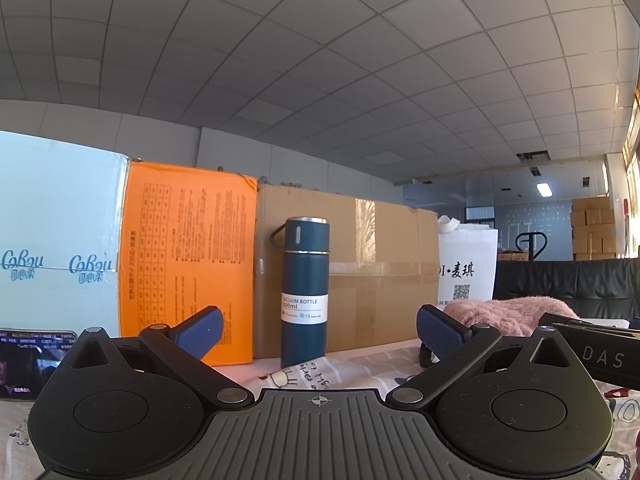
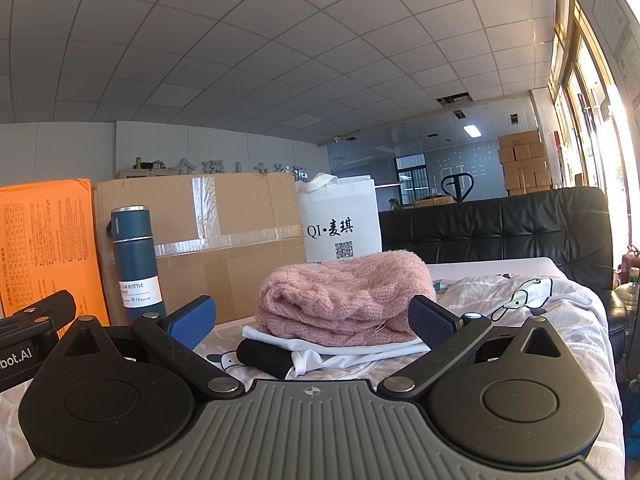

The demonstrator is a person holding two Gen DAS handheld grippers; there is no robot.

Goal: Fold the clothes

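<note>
Both tongs, left tongs (image 1: pixel 319 330) and right tongs (image 2: pixel 312 322), are sitting low and level, spread wide and gripping nothing, the pink sweater (image 2: pixel 344 294) lying folded at twelve o'clock from the right pair.

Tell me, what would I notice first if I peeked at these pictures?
Probably the fluffy pink sweater, folded on top of white clothes right ahead of the open right gripper. Next, the tall blue vacuum bottle standing upright before a cardboard box, beside a bright orange box.
</note>
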